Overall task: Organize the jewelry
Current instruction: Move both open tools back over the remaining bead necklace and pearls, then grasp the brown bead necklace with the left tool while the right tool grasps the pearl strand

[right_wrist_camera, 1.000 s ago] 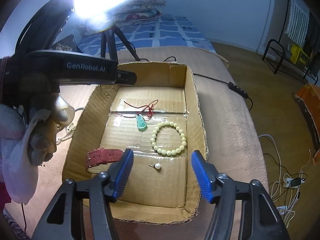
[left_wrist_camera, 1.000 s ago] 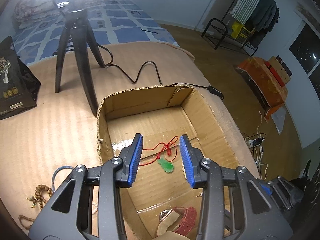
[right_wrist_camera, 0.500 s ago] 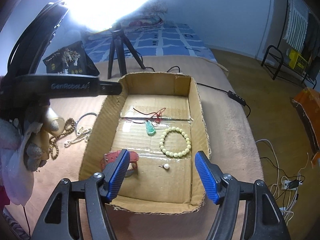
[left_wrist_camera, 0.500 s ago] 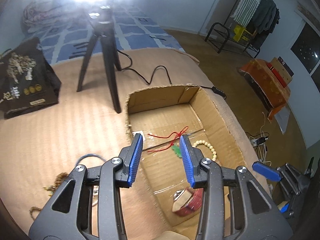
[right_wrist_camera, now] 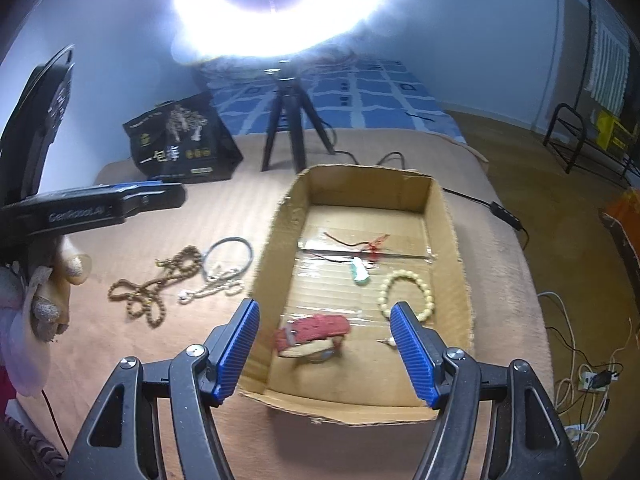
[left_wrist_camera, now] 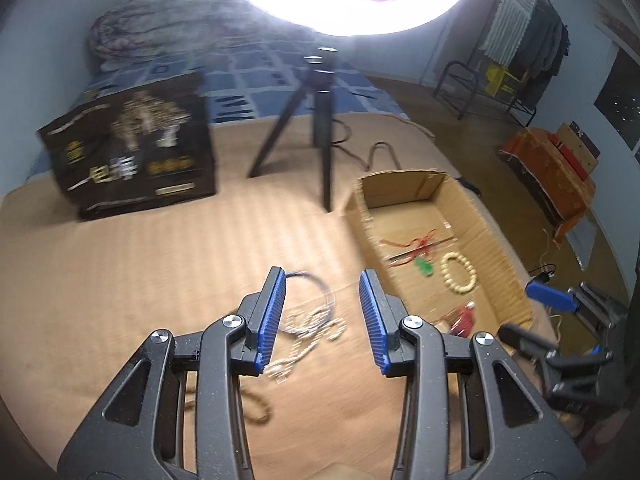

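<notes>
A tan blanket-covered bed (right_wrist_camera: 400,152) carries everything, with a blue patterned cover behind it. On it sits an open cardboard box (right_wrist_camera: 454,240), and beyond the box stand a black tripod (right_wrist_camera: 286,120) under a glaring ring light (right_wrist_camera: 280,12) and a black printed bag (right_wrist_camera: 180,144). The left tongs (left_wrist_camera: 322,316) hang spread over the loose jewelry lying on the blanket to the left of the box, nothing between their blue pads. The right tongs (right_wrist_camera: 332,350) are spread too, wider, hovering above the near end of the box and pinching nothing. Inside the box, a red watch strap (right_wrist_camera: 316,330) lies near the front wall, a cream bead bracelet (right_wrist_camera: 406,294) rests toward the right wall, a green pendant (right_wrist_camera: 359,272) on a red cord (right_wrist_camera: 360,243) lies in the middle, and a small pearl piece (right_wrist_camera: 390,343) sits just by the right tongs' blue pad. Outside the box, on the blanket, a long brown bead strand (right_wrist_camera: 156,284) lies coiled, a thin bluish bangle (right_wrist_camera: 228,256) sits beside it close to the box wall, and a pale pearl chain (right_wrist_camera: 212,288) crosses the bangle's near edge. In the left wrist view these loose pieces are blurred.
</notes>
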A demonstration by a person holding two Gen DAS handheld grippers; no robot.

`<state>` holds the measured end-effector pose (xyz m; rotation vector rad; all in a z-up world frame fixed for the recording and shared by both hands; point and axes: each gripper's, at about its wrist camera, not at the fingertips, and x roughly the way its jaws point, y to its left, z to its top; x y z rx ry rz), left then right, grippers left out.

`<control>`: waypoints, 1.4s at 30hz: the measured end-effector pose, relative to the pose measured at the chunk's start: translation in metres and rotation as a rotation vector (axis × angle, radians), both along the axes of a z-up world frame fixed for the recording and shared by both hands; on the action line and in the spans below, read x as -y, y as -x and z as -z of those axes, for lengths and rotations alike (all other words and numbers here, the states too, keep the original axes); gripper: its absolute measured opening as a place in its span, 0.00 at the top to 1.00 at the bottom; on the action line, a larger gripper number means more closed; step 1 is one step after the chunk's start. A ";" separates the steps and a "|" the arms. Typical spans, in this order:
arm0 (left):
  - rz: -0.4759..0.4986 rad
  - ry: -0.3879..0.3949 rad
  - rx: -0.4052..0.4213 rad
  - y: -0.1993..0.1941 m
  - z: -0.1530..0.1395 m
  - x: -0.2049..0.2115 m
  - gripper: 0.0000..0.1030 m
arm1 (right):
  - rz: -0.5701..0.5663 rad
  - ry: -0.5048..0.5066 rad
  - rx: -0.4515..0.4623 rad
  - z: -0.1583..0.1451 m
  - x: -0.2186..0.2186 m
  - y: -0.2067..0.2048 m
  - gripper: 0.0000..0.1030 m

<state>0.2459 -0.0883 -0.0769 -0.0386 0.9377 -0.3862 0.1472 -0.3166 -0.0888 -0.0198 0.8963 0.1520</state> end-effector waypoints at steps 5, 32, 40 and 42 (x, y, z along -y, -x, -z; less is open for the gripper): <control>-0.044 0.001 -0.009 0.011 0.002 -0.043 0.63 | -0.033 -0.009 0.000 -0.002 -0.018 -0.001 0.32; -0.090 0.048 -0.156 0.030 0.069 -0.117 0.63 | -0.147 -0.156 -0.166 0.031 -0.087 -0.049 0.44; -0.056 0.034 -0.178 0.029 0.081 -0.108 0.63 | -0.128 -0.184 -0.249 0.055 -0.098 -0.062 0.55; -0.049 0.030 -0.185 0.028 0.085 -0.106 0.63 | -0.115 -0.184 -0.270 0.061 -0.102 -0.065 0.58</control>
